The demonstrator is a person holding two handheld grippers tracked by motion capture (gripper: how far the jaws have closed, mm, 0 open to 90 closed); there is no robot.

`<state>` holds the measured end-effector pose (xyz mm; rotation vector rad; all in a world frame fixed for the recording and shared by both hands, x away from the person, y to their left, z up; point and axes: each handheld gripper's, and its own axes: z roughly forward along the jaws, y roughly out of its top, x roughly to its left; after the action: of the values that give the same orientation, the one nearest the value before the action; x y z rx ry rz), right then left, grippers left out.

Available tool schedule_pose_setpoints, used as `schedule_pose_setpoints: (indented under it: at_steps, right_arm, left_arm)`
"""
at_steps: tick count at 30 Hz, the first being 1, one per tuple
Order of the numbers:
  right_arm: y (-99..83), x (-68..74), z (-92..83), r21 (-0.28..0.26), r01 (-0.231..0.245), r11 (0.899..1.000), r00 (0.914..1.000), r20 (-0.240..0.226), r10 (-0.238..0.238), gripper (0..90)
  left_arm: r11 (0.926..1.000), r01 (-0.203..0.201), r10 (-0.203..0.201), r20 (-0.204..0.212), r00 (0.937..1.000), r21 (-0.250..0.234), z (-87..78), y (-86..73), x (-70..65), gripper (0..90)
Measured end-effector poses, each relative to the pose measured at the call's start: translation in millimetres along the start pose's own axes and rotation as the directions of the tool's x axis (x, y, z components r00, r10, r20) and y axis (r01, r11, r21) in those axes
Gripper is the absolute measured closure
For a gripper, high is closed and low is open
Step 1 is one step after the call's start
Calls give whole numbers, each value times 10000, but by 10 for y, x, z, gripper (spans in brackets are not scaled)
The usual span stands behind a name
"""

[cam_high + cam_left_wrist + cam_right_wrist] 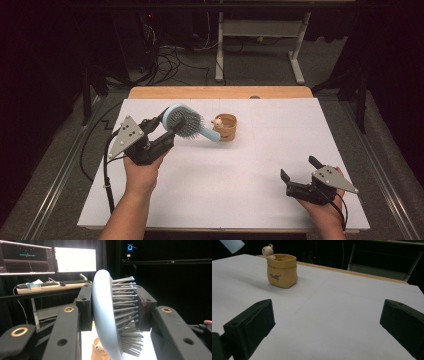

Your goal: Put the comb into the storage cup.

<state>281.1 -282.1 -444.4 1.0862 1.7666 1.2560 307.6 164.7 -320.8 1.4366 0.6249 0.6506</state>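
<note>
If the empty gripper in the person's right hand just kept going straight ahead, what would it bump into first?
Probably nothing soon. The right gripper has its jaws open and aims across bare white table. The small tan pot sits left of that line, so it would likely pass it, though depth is hard to judge.

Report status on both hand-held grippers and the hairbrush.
Left hand-held gripper shut on blue hairbrush, lifted, handle end toward tan bear pot. Right hand-held gripper open, empty, low over the white table. Nothing in the way.
</note>
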Motion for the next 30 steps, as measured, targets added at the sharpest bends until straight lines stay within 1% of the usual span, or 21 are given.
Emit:
schedule_pose_setpoints:
  at_steps: [8, 14, 18, 22, 30]
  right_arm:
    - [6, 3, -5, 2, 48, 10000, 10000, -4, -48, 1]
    - [11, -4, -15, -49, 27, 10000, 10000, 10, -27, 1]
    - [6, -9, -11, -39, -19, 10000, 10000, 13, 19, 1]
    - [6, -12, -11, -29, -42, 10000, 10000, 16, 42, 1]
    - [14, -27, -29, -140, -43, 9999, 10000, 79, 44, 1]
  left_arm:
    - [9999, -83, 84, 138, 9999, -96, 70, 95, -27, 580]
    - [9999, -23, 26, 213, 9998, -145, 144, 162, -26, 580]
    - [9999, -60, 62, 157, 9999, -105, 221, 202, -21, 580]
    - [9999, -128, 128, 137, 9998, -11, 335, 231, -9, 580]
    - [9998, -108, 107, 34, 9999, 158, 521, 219, 31, 580]
